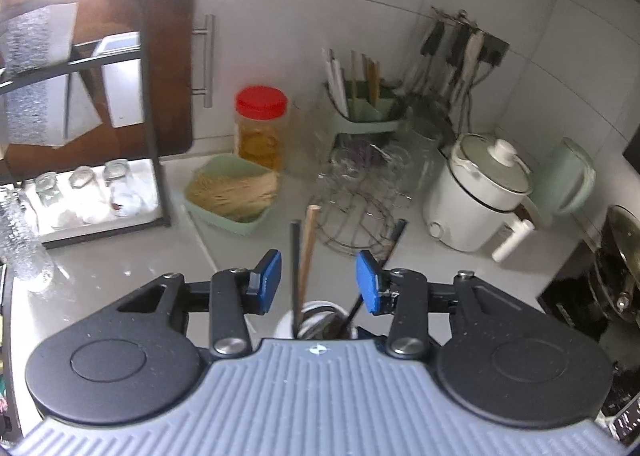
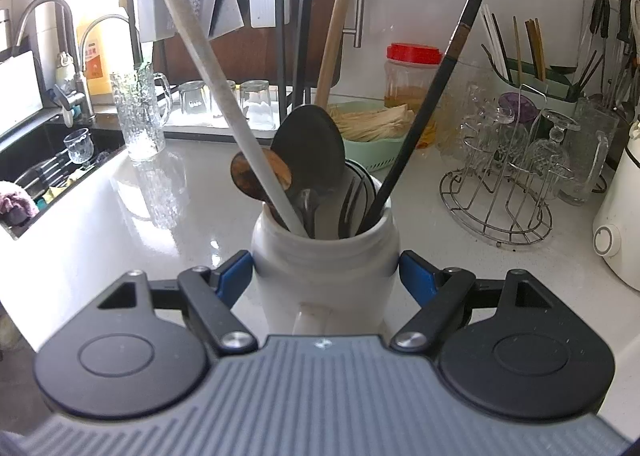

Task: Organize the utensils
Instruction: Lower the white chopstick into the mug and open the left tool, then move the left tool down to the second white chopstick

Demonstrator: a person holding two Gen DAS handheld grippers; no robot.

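A white ceramic jar (image 2: pixel 324 276) stands on the pale counter, full of utensils: a long white handle (image 2: pixel 224 96), a wooden handle (image 2: pixel 332 44), a black handle (image 2: pixel 424 112), a black spoon (image 2: pixel 308 148) and a wooden spoon (image 2: pixel 276 172). My right gripper (image 2: pixel 325 276) has its blue pads on both sides of the jar. My left gripper (image 1: pixel 318 280) is open above the jar (image 1: pixel 316 320); a black handle (image 1: pixel 296 268) and a wooden handle (image 1: pixel 309 248) rise between its pads without touching them.
A green utensil caddy (image 1: pixel 366 108) with chopsticks stands at the back wall. Near it are a red-lidded jar (image 1: pixel 262 128), a green basket (image 1: pixel 232 194), a wire glass rack (image 2: pixel 500 192), a white cooker (image 1: pixel 476 192) and a dish rack (image 1: pixel 92 184). The sink (image 2: pixel 48 172) lies left.
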